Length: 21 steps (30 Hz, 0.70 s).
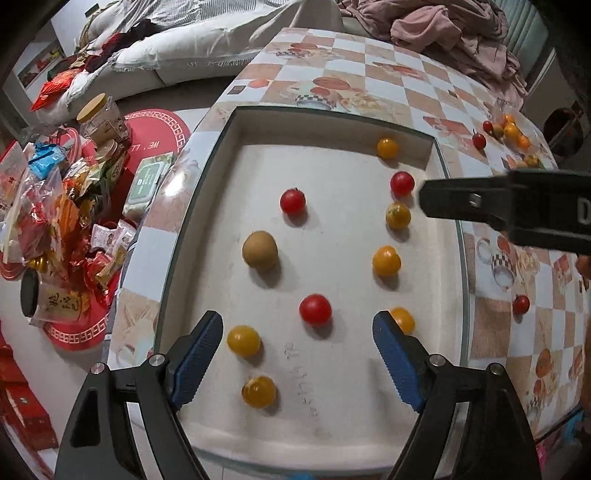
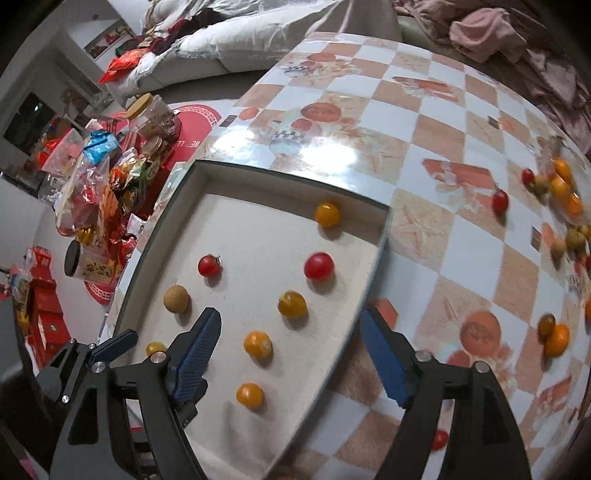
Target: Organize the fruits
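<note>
A shallow white tray (image 1: 236, 122) (image 2: 384, 236) on the checkered table holds several small fruits: red tomatoes (image 1: 315, 309) (image 2: 318, 266), yellow tomatoes (image 1: 386, 261) (image 2: 257, 344) and one brown round fruit (image 1: 259, 249) (image 2: 176, 298). My left gripper (image 1: 297, 332) is open and empty above the tray's near end, with a red tomato between its blue fingers. My right gripper (image 2: 290, 332) is open and empty over the tray's right side; it also shows side-on in the left wrist view (image 1: 424, 197), beside a red tomato (image 1: 402, 183).
More loose tomatoes and orange fruits lie on the table right of the tray, in a pile (image 1: 511, 131) (image 2: 561, 192) and singly (image 1: 521, 303) (image 2: 500, 201). Snack packets and jars (image 1: 55, 206) crowd the floor to the left. A sofa with clothes (image 1: 443, 33) stands behind.
</note>
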Available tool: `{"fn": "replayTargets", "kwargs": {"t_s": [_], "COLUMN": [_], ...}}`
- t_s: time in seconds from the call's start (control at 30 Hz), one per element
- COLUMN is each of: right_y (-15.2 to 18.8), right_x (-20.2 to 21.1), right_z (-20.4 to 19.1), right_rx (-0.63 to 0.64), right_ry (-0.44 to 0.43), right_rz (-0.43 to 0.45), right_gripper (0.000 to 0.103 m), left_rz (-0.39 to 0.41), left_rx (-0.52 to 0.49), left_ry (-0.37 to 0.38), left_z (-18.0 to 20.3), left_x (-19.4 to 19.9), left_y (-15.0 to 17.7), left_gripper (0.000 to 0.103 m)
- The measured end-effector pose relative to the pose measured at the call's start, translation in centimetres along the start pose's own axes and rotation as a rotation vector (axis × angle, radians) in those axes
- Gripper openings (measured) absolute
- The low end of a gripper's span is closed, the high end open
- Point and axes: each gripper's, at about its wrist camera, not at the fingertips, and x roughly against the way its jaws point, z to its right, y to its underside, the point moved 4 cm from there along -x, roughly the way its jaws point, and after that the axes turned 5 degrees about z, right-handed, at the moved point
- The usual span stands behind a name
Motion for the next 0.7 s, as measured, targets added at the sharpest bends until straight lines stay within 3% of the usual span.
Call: {"fn": "replayTargets", "kwargs": {"t_s": [0.03, 0.07, 0.3, 0.57, 0.7], "right_y": [0.3, 0.7, 2.1, 2.4, 2.6], "right_x": [0.1, 0.3, 1.3, 1.5, 1.6], "right_z": [0.1, 0.1, 0.3, 0.7, 0.4], "right_rx": [-0.007, -0.013, 0.004, 0.02, 0.045], "right_ry": [0.003, 0.003, 0.029, 0.088, 0.116], "right_rz": [-0.009, -0.017, -0.025, -0.038, -0.035], "right_gripper": [0.083, 0.083, 0.096, 0.096, 0.096], "left_rz": [-0.01, -0.009, -0.028, -0.008, -0.01], "left_rx": [-0.001, 0.0, 0.002, 0.0, -0.001], "left_ry": [-0.008, -0.017, -0.036, -0.054, -0.103], "left_z": [0.0, -0.1, -0.5, -0.8, -0.9], "left_x": [0.1, 0.3, 0.6, 1.3, 1.5], "left_y": [0.2, 0.3, 1.4, 1.6, 1.2], "left_gripper": [0.098, 0.1, 0.102, 0.102, 0.102]}}
